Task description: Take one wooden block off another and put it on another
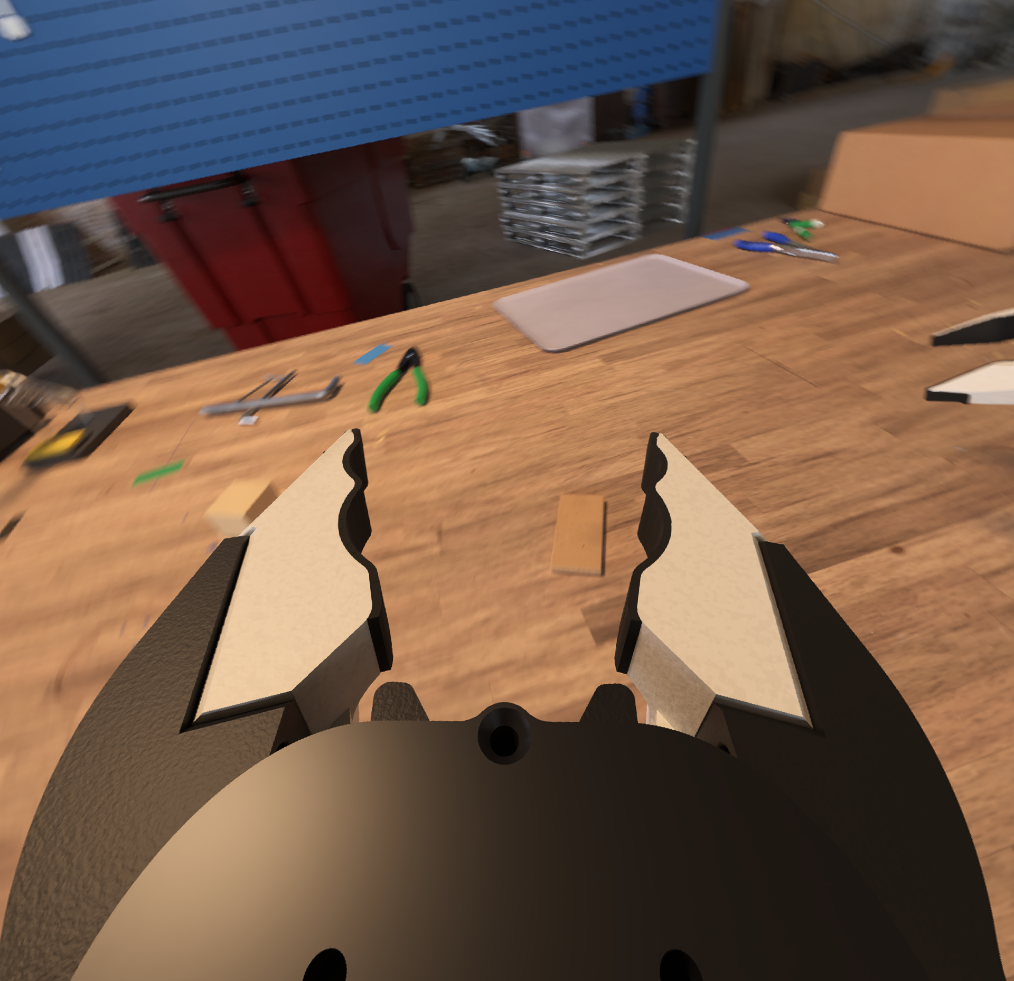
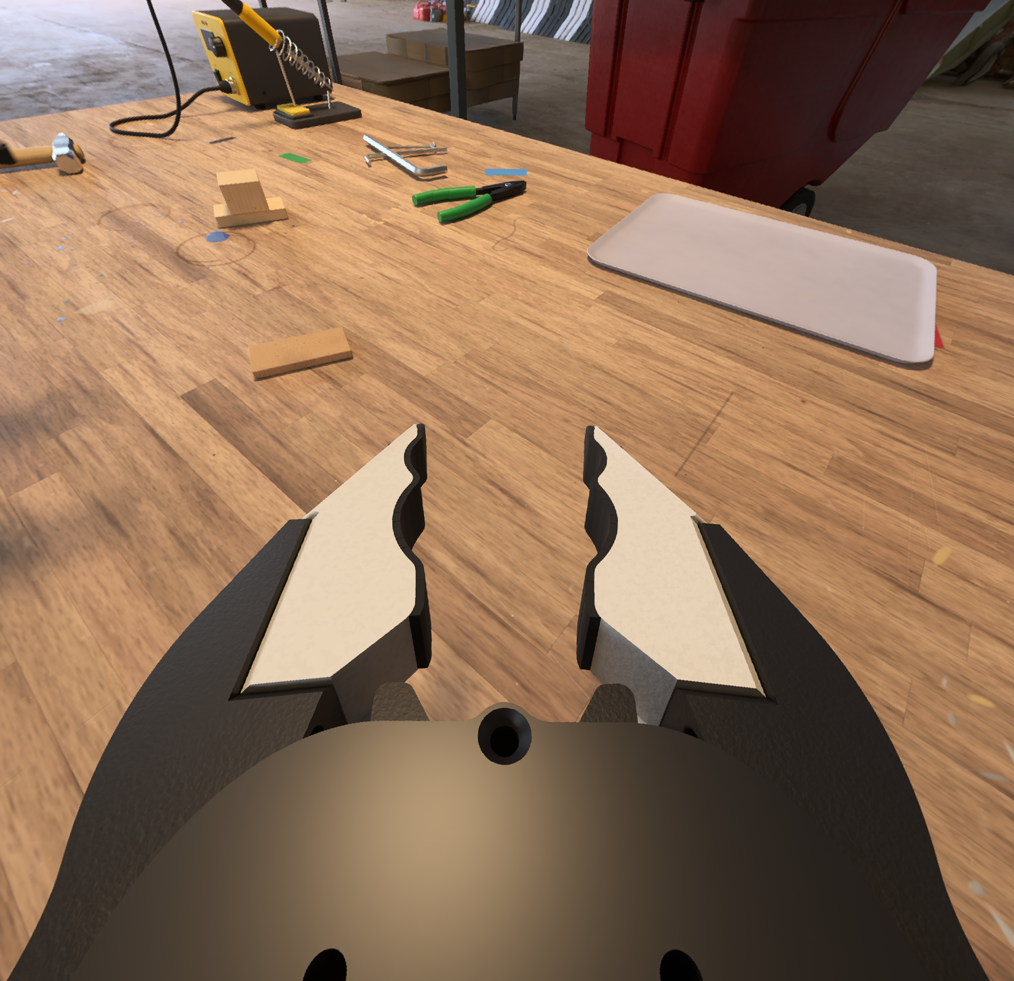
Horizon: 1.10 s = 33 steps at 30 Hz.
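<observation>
On the bench — pale block (image 2: 242, 191) atop slab (image 2: 250, 213); flat plank (image 2: 300, 351) apart.

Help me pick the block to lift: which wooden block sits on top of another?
The upright block, standing on a flat base block near the green tape. The darker flat block lies alone on the table, nearer the right claw.

Wooden workbench (image 2: 548, 351); blue pegboard (image 1: 329, 66) above; red bin (image 2: 768, 66), concrete floor (image 2: 82, 38) behind.

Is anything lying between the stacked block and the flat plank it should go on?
Nothing visible. The upright block sits on its base piece, and only bare table separates it from the flat plank. Pliers lie off to the side.
</observation>
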{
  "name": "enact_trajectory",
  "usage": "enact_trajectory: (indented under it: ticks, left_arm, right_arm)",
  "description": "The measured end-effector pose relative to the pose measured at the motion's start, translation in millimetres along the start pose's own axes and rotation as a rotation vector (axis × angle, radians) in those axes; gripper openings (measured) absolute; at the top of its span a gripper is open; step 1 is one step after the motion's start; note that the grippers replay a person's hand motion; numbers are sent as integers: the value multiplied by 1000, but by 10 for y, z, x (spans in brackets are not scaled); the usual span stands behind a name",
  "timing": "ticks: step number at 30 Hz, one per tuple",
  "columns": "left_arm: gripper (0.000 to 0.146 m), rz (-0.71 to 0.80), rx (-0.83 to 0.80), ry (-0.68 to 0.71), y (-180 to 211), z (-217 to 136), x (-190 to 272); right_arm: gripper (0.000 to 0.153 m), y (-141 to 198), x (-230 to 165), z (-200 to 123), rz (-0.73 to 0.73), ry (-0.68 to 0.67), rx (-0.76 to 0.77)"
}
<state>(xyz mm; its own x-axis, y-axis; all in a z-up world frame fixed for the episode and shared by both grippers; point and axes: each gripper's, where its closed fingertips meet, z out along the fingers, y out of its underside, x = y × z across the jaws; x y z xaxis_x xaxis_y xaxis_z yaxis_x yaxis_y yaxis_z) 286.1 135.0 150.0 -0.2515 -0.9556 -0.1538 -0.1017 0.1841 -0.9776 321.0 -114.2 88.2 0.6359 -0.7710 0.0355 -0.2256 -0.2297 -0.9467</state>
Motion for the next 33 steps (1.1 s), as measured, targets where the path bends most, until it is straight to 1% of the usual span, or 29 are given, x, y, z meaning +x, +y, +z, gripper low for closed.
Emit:
enact_trajectory:
  ticks: [2,4,7,11,22,26,30,33]
  left_arm:
    - [98,-95,10,-112,186,-192,-115]
    - [93,-205,5,-195,344,-361,-208]
    - [91,-297,-18,-215,499,-500,-246]
    - [91,-274,-59,-231,582,-555,-302]
    - [90,-293,-92,-231,615,-541,-356]
    - [89,-281,-105,-248,562,-527,-427]
    - [86,-230,-140,-230,385,-437,-651]
    - [85,-130,-261,-180,279,-252,-1015]
  right_arm:
    - [58,16,0,10,-1,2,-6]
    - [58,24,0,17,-4,4,-9]
    - [58,30,-2,25,-6,6,-13]
    - [57,41,-10,43,1,1,-16]
    - [57,84,-57,90,-1,-16,-32]
    - [57,89,-41,88,5,-16,-31]
    - [57,93,-30,85,10,-17,-31]
    - [57,97,-27,78,14,-22,-31]
